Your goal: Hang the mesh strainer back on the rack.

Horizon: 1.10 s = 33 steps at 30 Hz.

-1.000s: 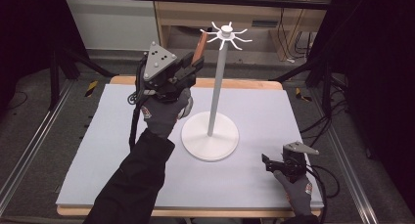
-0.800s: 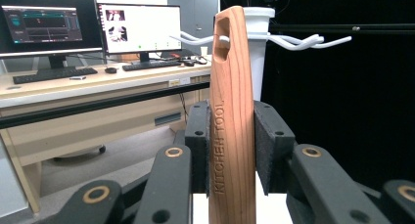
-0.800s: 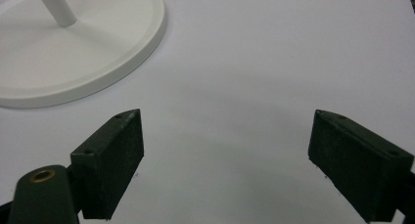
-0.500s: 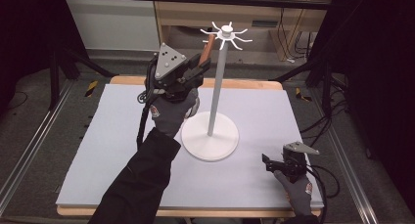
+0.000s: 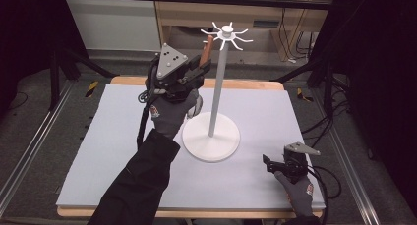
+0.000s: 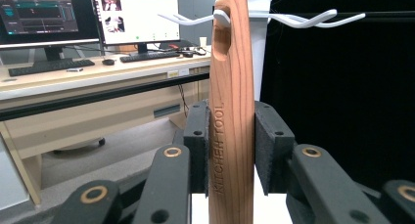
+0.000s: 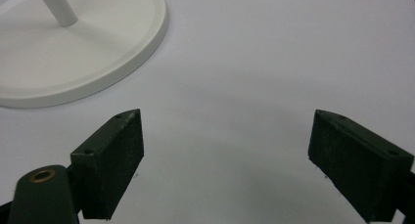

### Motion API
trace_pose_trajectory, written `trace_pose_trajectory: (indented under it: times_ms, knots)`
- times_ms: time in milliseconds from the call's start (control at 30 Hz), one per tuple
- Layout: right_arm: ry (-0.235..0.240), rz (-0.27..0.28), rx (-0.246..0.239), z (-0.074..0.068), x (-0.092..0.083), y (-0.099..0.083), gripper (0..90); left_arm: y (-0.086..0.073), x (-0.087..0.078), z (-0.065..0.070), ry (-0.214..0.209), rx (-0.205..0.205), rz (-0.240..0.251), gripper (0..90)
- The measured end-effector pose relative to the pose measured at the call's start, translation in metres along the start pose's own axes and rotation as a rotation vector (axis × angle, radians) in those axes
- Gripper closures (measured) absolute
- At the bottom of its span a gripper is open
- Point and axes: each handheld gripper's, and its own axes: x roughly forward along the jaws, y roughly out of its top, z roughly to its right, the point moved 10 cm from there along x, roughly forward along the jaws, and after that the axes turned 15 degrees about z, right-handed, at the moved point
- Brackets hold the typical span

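Wooden handle (image 6: 231, 111), stamped KITCHEN TOOL along its length, stands upright between the two black pads of my left gripper (image 6: 230, 145), which is pinched onto it from both sides. Its top end has an elongated hole, and in the left gripper view a white hook (image 6: 195, 19) of the stand meets the handle right at that hole; I cannot tell whether the hook passes through it. In the high view the left gripper (image 5: 196, 70) is raised well above the desk (image 5: 98, 136), over its far half and left of centre, with the handle (image 5: 207, 47) reaching up to just beside the ring of hooks (image 5: 227, 36) at the top of the white stand (image 5: 216, 87). What lies at the handle's lower end is hidden by the jaws.

The stand's round base (image 5: 211, 136) rests near the middle of the desk, on its pale grey surface, with the pole rising straight from it.

My right gripper (image 5: 287, 162) sits low near the near right corner of the desk, well apart from the stand. In the right gripper view its jaws are spread wide over bare surface with nothing between them, and the edge of the base (image 7: 88, 53) shows at the upper left.

Behind the stand, in the left gripper view, are two lit monitors (image 6: 88, 16) and keyboards on a wooden bench (image 6: 73, 82).
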Motion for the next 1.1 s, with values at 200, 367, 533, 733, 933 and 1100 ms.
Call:
trace_pose_trajectory:
  times_ms: [200,367,533,733,933,1100]
  knots:
    - [-0.001,0.002,0.000,0.000,0.000,0.000,13.5,-0.001,0.000,-0.001,-0.004,-0.001,-0.016,69.4]
    - [0.005,0.001,0.003,0.000,0.001,0.000,13.5,-0.003,-0.001,-0.002,-0.001,-0.004,-0.026,68.5]
    - [0.004,0.000,0.006,-0.001,0.001,0.000,13.5,-0.005,-0.003,-0.001,-0.013,-0.003,-0.040,66.9]
    - [0.002,0.000,0.002,0.000,0.001,0.000,13.5,-0.008,-0.013,-0.003,-0.029,0.019,-0.044,57.7]
    - [-0.003,-0.001,-0.003,0.000,0.002,0.000,13.5,-0.017,-0.033,-0.014,-0.034,0.029,-0.072,48.7]
    - [-0.004,-0.001,0.000,0.000,0.002,0.000,13.1,-0.032,-0.050,-0.024,-0.035,0.026,-0.101,44.5]
